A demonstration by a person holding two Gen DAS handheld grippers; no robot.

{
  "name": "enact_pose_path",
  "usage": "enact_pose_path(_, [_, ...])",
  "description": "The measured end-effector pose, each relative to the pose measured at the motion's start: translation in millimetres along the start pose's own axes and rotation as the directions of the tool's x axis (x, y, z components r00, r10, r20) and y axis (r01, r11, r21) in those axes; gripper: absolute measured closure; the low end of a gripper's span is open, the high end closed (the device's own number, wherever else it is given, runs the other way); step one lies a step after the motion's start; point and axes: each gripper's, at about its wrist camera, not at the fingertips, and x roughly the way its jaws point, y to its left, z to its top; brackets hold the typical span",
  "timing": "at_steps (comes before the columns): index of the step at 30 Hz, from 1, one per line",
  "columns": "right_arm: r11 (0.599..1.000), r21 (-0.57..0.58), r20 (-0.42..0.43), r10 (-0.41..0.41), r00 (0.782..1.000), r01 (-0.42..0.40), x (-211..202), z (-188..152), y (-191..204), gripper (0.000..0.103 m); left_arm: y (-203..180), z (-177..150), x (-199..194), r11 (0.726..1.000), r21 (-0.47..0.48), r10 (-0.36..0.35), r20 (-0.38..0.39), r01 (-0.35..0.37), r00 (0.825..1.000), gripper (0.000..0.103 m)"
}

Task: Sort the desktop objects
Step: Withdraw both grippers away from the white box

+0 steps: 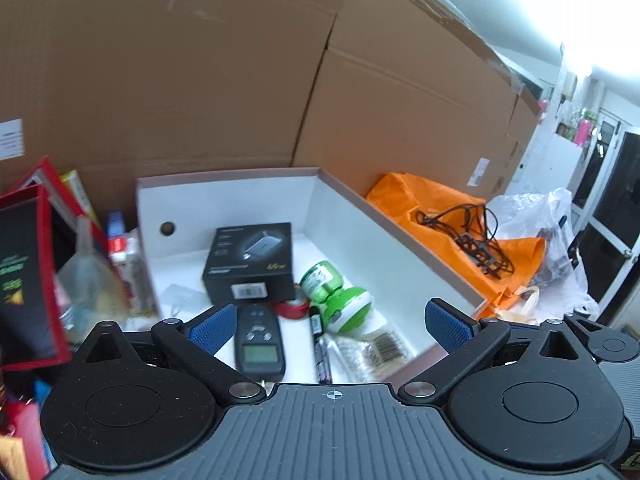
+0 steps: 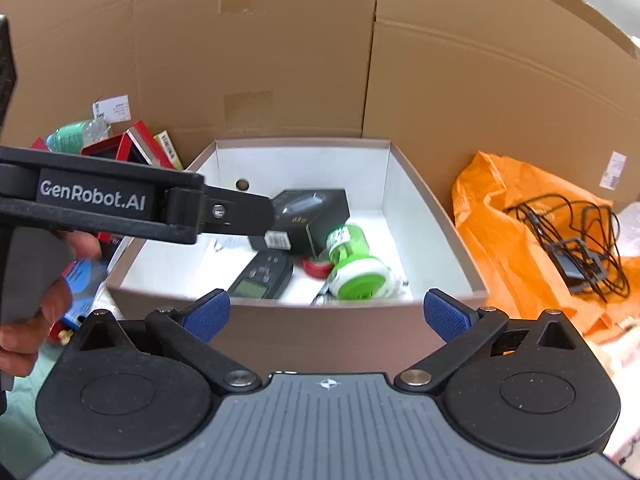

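White-lined box (image 2: 420,216) holds black carton (image 2: 312,216), green jar (image 2: 352,264), remote (image 2: 260,280).

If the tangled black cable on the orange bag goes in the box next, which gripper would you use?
Probably the right gripper. It is open and empty, and the black cable on the orange bag lies to its right. The left gripper, also open, hangs over the box.

Right gripper (image 2: 326,312) is held wide open with nothing between its blue pads (image 2: 442,314). At 12 o'clock an open box (image 2: 416,200) is seen, loaded with a black carton (image 2: 320,208), green bottle (image 2: 354,260) and grey remote (image 2: 260,278). Left gripper (image 2: 244,214) is poked in from 9 o'clock; an orange bag (image 2: 504,232) is parked at 3.
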Motion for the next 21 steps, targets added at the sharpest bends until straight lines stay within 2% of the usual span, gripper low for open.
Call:
enact_pose_path(4, [1.000,-0.005,-0.020,-0.009,1.000,0.009,-16,-15,13,0.000,-3,-14,-21,0.998,0.011,0.056,-0.023,-0.055,0.998,0.000])
enact_pose_path(13, [1.000,-0.014,-0.029,-0.026,0.999,0.026,-43,-46,34,0.000,-11,-48,-71,0.996,0.029,0.086,0.017,-0.086,0.996,0.000])
enact_pose_path(18, [0.999,-0.030,-0.029,-0.043,0.999,0.042,-52,-54,43,0.000,-19,-63,-88,0.984,0.099,0.144,0.046,-0.148,0.989,0.000])
enact_pose_path(21, [0.997,-0.057,-0.024,-0.060,0.998,0.058,-55,-57,48,0.000,-18,-71,-94,0.980,0.105,0.165,0.048,-0.169,0.985,0.000])
